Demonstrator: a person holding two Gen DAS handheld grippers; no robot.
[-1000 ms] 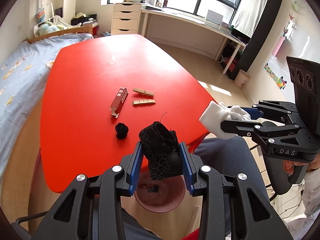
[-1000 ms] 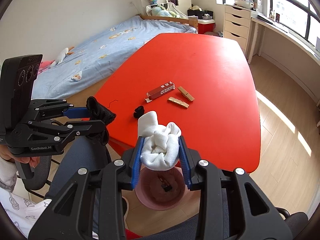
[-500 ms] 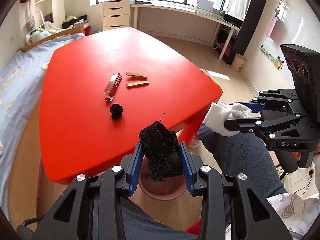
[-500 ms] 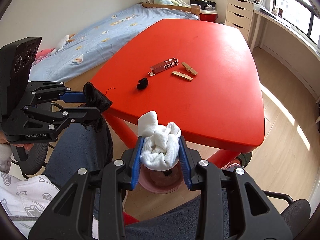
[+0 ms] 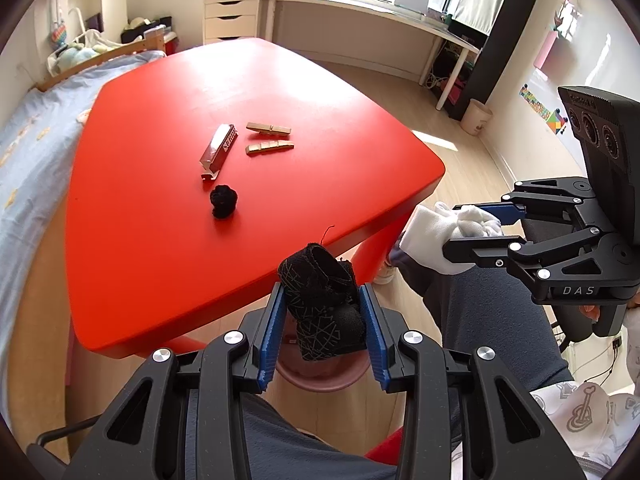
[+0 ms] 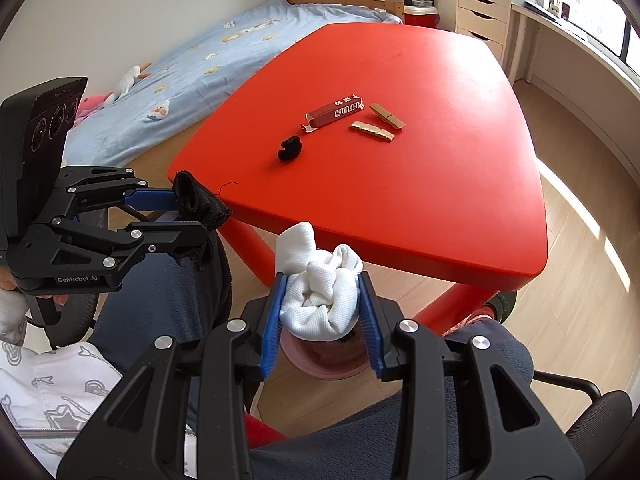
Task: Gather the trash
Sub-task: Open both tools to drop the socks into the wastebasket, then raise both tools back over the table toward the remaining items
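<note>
My left gripper (image 5: 322, 300) is shut on a black patterned sock (image 5: 326, 312), held off the table's near edge above a pink bin (image 5: 322, 374) on the floor. My right gripper (image 6: 322, 292) is shut on a balled white sock (image 6: 320, 288), also above the pink bin (image 6: 326, 362). Each gripper shows in the other's view: the right one (image 5: 480, 226) with the white sock (image 5: 436, 236), the left one (image 6: 188, 210) with the black sock (image 6: 198, 202). On the red table (image 5: 160, 240) lie a small black ball (image 5: 223, 201), a red wrapper box (image 5: 219, 150) and two wooden clothespins (image 5: 269, 138).
The person's legs in dark trousers (image 5: 488, 320) are below both grippers. A bed (image 6: 208, 64) stands left of the table. A desk and drawers (image 5: 230, 12) are along the far window wall. A small waste bin (image 5: 475, 117) stands by the desk.
Both grippers have pulled back and risen away from the table with their socks still held. The table looks farther off and its legs now show.
</note>
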